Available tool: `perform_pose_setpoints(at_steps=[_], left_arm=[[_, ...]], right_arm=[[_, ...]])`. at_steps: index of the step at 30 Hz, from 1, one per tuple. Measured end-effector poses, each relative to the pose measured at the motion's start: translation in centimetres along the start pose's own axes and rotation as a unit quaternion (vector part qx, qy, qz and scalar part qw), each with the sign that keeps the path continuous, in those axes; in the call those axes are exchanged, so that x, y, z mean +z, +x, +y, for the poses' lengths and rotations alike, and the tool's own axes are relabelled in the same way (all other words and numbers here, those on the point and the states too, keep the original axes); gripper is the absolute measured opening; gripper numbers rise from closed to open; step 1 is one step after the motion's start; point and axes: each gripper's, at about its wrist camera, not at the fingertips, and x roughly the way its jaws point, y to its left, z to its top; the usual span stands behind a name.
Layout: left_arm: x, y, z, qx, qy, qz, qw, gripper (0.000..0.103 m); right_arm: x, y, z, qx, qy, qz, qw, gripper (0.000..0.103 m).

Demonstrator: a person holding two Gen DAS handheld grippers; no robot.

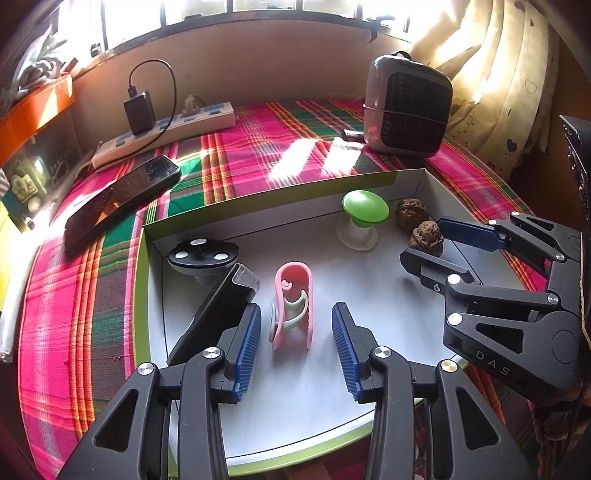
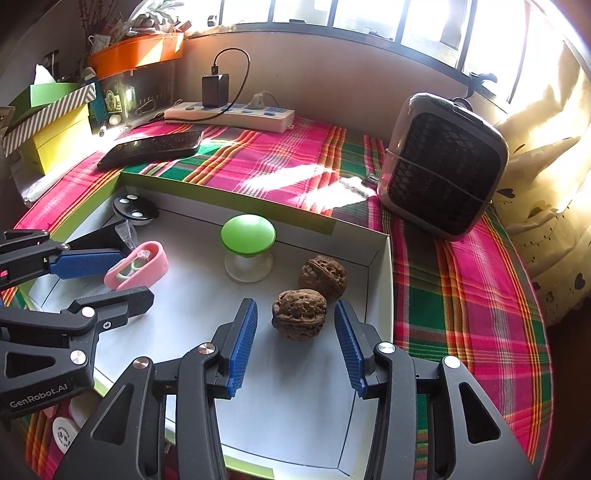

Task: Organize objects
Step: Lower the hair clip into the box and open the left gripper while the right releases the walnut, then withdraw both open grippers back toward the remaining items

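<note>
Two sets of fingers released over my white tray (image 1: 406, 192).
My left gripper (image 1: 295, 343) straddles the pink clip (image 1: 295, 295) without touching; my right gripper (image 2: 295, 343) flanks the nearer walnut (image 2: 299, 314), pads clear, beside the second walnut (image 2: 323, 277).

Sunlit window (image 2: 332, 11), plaid tablecloth (image 2: 258, 155)

1. Partly hidden behind the left gripper's finger (image 1: 246, 347): black case (image 1: 218, 314) beside the pink clip (image 1: 293, 304).
2. Cut off by the frame edge, right of the fan (image 1: 406, 107): curtain (image 1: 509, 74).
3. Too small to read near the fan: shelf clutter (image 2: 110, 99).
</note>
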Motion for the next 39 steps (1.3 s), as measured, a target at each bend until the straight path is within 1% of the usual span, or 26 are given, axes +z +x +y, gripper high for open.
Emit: perform_pose_setpoints(at_steps=[4,8,21,37,39], left_arm=[[-0.1,-0.5,-0.1,0.001,-0.002,-0.005,1.0,0.04],[-0.2,-0.9,-0.2,-0.003,-0.003,-0.007,1.0,0.04],[-0.5,-2.2,-0.3,-0.001,-0.006,-0.018,0.9998,0.041],[-1.9,-5.5,-0.1,0.002,-0.013,-0.042,0.999,0.041],[-2.1,-6.1,0.0,-0.003,-0.016,-0.045,0.9988,0.041]], right_arm=[[-0.1,-0.3,0.1,0.0,0.002,-0.003,1.0,0.046],[-0.2,-0.7,0.0,0.001,0.007,-0.008,1.0,0.051],[-0.5,-2.1,-0.1,0.002,0.024,-0.018,1.0,0.051],[-1.4,-5.0,0.5,0.006,0.04,-0.037,0.999,0.051],[-1.6,-5.5,0.5,0.009,0.044,-0.04,0.998,0.051]])
